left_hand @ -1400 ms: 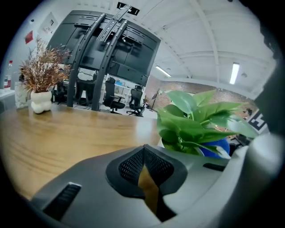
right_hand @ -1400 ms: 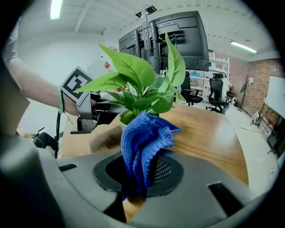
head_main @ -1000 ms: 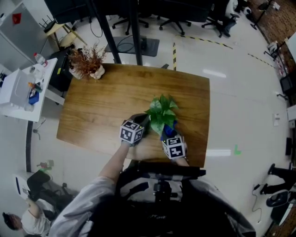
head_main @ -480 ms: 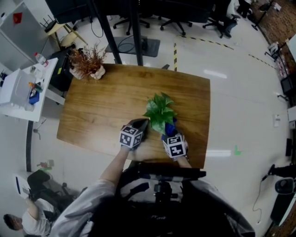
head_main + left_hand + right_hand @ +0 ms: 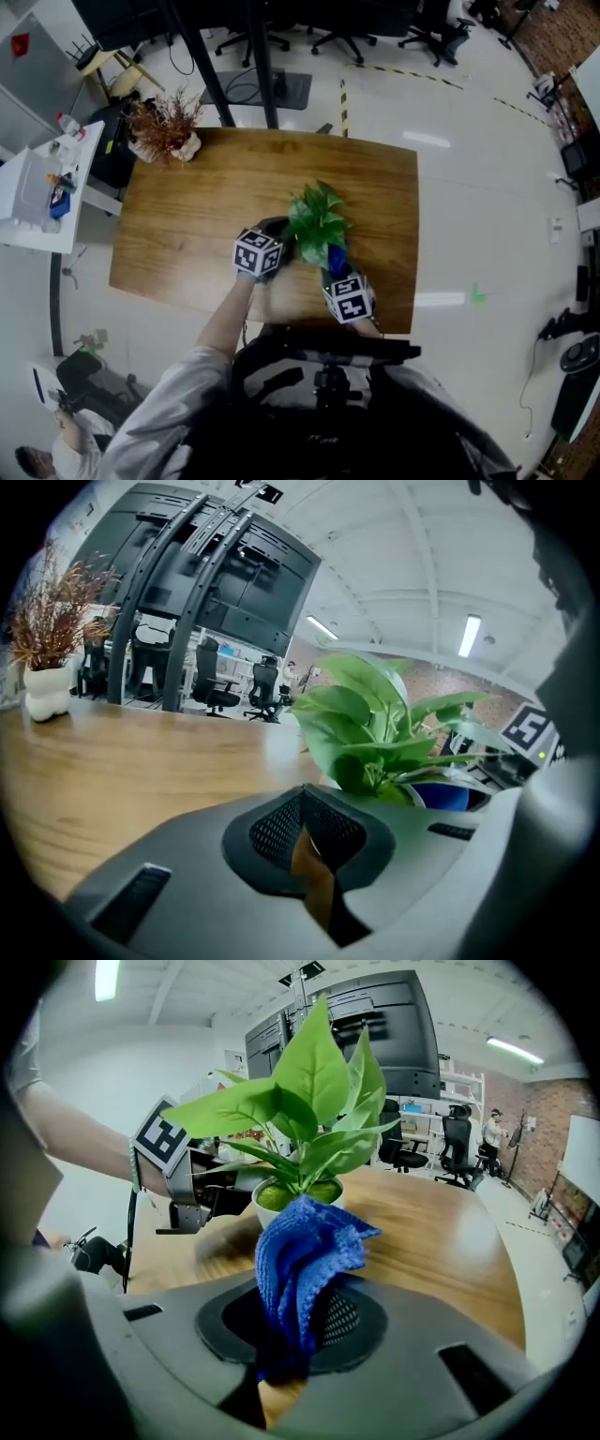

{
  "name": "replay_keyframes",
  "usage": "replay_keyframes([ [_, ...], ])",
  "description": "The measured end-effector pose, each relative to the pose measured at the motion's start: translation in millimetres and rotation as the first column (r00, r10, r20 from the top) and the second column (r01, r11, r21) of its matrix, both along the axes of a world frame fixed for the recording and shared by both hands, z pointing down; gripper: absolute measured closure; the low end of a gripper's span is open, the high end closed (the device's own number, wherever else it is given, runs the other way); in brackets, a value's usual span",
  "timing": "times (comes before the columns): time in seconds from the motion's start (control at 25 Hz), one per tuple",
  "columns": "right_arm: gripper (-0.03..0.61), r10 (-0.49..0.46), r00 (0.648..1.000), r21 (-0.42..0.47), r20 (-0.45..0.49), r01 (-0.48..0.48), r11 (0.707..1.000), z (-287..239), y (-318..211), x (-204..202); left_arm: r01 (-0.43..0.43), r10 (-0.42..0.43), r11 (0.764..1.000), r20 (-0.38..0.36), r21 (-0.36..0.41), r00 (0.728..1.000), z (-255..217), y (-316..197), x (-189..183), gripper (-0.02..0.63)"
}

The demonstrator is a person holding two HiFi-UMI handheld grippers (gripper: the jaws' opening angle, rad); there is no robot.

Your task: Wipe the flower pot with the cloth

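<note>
A leafy green plant (image 5: 317,223) grows in a small white flower pot (image 5: 270,1211) near the table's front middle. My right gripper (image 5: 336,270) is shut on a crumpled blue cloth (image 5: 305,1260), which it holds up just in front of the pot's near side. The cloth (image 5: 336,256) shows under the leaves in the head view. My left gripper (image 5: 278,236) sits close beside the pot's left side, jaws shut with nothing between them. In the left gripper view the plant (image 5: 384,728) and a bit of the cloth (image 5: 441,797) lie to the right of the jaws.
The wooden table (image 5: 197,216) carries a dried reddish plant in a white vase (image 5: 164,129) at its far left corner. A white side table (image 5: 37,192) with small items stands to the left. Office chairs (image 5: 328,37) are on the floor beyond.
My left gripper has edged slightly farther along the pot's left side. The right gripper with the cloth has barely moved. The head view has shifted a little.
</note>
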State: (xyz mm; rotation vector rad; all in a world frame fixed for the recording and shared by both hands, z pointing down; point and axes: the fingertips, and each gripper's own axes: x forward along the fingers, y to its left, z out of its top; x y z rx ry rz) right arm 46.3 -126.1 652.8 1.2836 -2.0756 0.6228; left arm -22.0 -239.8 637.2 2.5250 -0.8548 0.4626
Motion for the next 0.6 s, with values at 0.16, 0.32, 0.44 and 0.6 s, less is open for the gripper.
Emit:
replay_keyframes([
  [0.16, 0.497, -0.009, 1.000, -0.006, -0.018, 0.009, 1.000, 5, 0, 0, -0.016, 0.016, 1.000, -0.003, -0.022, 1.000, 7, 17, 1, 0.612],
  [0.32, 0.497, 0.005, 1.000, -0.010, -0.026, -0.006, 1.000, 7, -8, 8, -0.017, 0.017, 0.999, 0.001, -0.028, 1.000, 10, 30, 4, 0.614],
  [0.44, 0.497, 0.015, 0.999, -0.021, -0.038, -0.016, 1.000, 12, -13, 14, -0.050, 0.050, 0.998, 0.011, -0.027, 0.999, 12, 45, 12, 0.614],
  [0.6, 0.497, 0.020, 0.998, -0.020, -0.058, -0.021, 1.000, 15, -20, 19, -0.052, 0.052, 0.998, 0.000, -0.040, 0.999, 16, 56, 17, 0.614],
])
